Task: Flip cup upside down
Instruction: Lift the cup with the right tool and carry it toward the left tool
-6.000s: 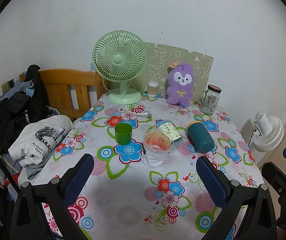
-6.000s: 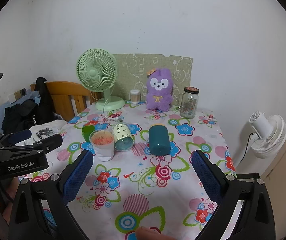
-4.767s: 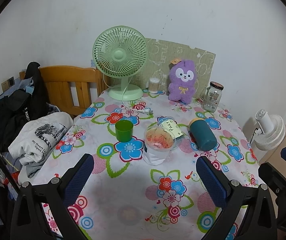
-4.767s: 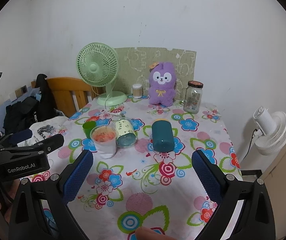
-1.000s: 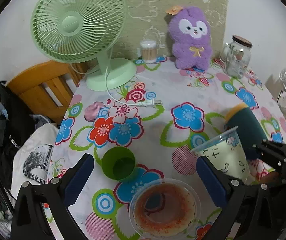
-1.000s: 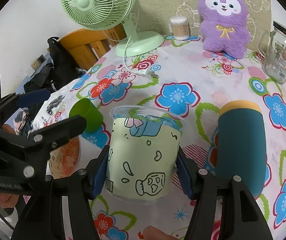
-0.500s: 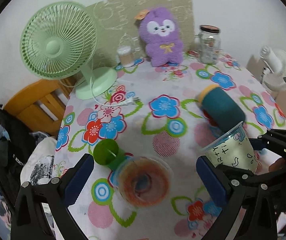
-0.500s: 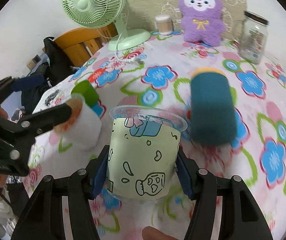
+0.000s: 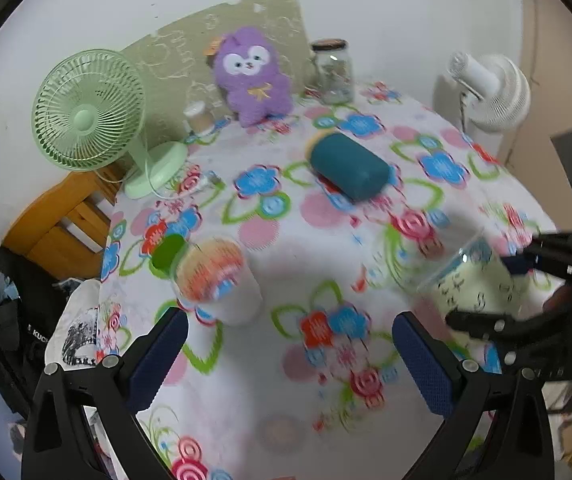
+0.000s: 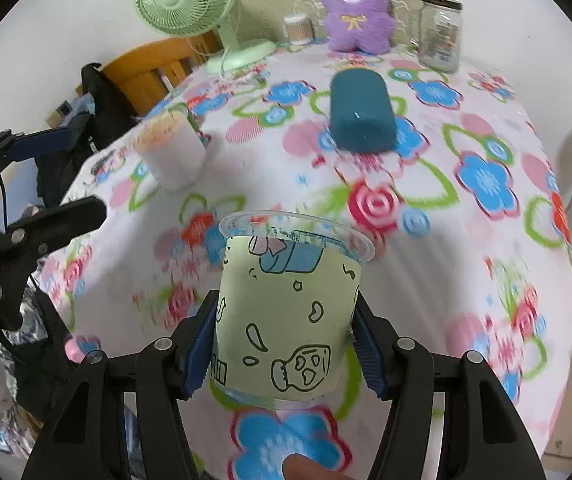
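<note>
Right tongs (image 10: 283, 336) pinching the clear cup (image 10: 286, 308) with the pale green cartoon label, blue pads pressed to both sides. Cup lifted above the flowered worktop (image 10: 466, 208), rim pointing away from the camera. Left tongs (image 9: 286, 360) spread wide, holding nothing, hovering over the worktop. Beyond: stained plastic cup (image 10: 169, 148) standing upright, teal bottle (image 10: 362, 110) lying on its side.
</note>
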`<state>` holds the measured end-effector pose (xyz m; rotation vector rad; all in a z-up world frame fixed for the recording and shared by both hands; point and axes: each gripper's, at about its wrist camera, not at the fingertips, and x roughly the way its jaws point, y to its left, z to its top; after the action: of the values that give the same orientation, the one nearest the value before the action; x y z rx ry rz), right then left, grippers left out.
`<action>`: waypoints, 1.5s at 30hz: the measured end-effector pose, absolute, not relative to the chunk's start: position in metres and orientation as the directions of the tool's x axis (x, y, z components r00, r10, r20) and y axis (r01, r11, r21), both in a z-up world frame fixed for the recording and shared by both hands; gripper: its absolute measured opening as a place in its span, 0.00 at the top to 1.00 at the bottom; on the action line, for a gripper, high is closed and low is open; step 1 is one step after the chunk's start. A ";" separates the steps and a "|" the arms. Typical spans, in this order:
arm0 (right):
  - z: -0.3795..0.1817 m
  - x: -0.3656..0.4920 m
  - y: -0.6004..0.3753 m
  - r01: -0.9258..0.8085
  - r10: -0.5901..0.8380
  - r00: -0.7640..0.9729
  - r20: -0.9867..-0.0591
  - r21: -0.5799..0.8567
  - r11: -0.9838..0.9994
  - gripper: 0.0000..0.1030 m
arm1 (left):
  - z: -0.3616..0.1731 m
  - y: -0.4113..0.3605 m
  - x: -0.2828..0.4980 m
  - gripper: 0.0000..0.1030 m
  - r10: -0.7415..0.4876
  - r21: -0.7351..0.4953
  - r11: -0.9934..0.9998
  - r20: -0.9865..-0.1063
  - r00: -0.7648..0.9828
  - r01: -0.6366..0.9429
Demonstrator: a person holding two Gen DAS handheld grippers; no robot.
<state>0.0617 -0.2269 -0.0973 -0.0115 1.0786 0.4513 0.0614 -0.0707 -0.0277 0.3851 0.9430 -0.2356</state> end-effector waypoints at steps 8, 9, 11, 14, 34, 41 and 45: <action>-0.106 0.029 -0.240 -0.331 0.280 0.369 -0.886 0.157 0.931 0.38 | -0.053 -0.082 0.019 0.00 0.000 0.263 0.874 -0.841 0.542 0.409; -0.107 0.027 -0.240 -0.332 0.273 0.366 -0.890 0.149 0.932 0.38 | -0.057 -0.083 0.016 0.00 -0.003 0.257 0.873 -0.846 0.533 0.414; -0.109 0.022 -0.238 -0.334 0.256 0.360 -0.897 0.133 0.933 0.38 | -0.064 -0.084 0.009 0.00 -0.001 0.255 0.869 -0.855 0.518 0.423; -0.113 0.021 -0.237 -0.329 0.232 0.353 -0.906 0.112 0.938 0.37 | -0.075 -0.086 0.003 0.00 0.010 0.261 0.861 -0.866 0.501 0.435; -0.106 0.036 -0.237 -0.328 0.254 0.342 -0.905 0.138 0.934 0.17 | -0.097 -0.082 0.014 0.00 -0.008 0.201 0.884 -0.896 0.445 0.422; -0.088 0.025 -0.251 -0.321 0.320 0.385 -0.866 0.199 0.926 0.14 | -0.087 -0.088 0.012 0.00 -0.063 0.125 0.916 -0.893 0.446 0.381; -0.078 0.020 -0.266 -0.307 0.336 0.416 -0.845 0.217 0.926 0.14 | -0.082 -0.095 0.013 0.00 -0.107 0.054 0.939 -0.892 0.439 0.339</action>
<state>0.0198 -0.2657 -0.0784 0.0302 1.0680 0.4040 0.0127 -0.0950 -0.0819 0.2388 1.0834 -0.2806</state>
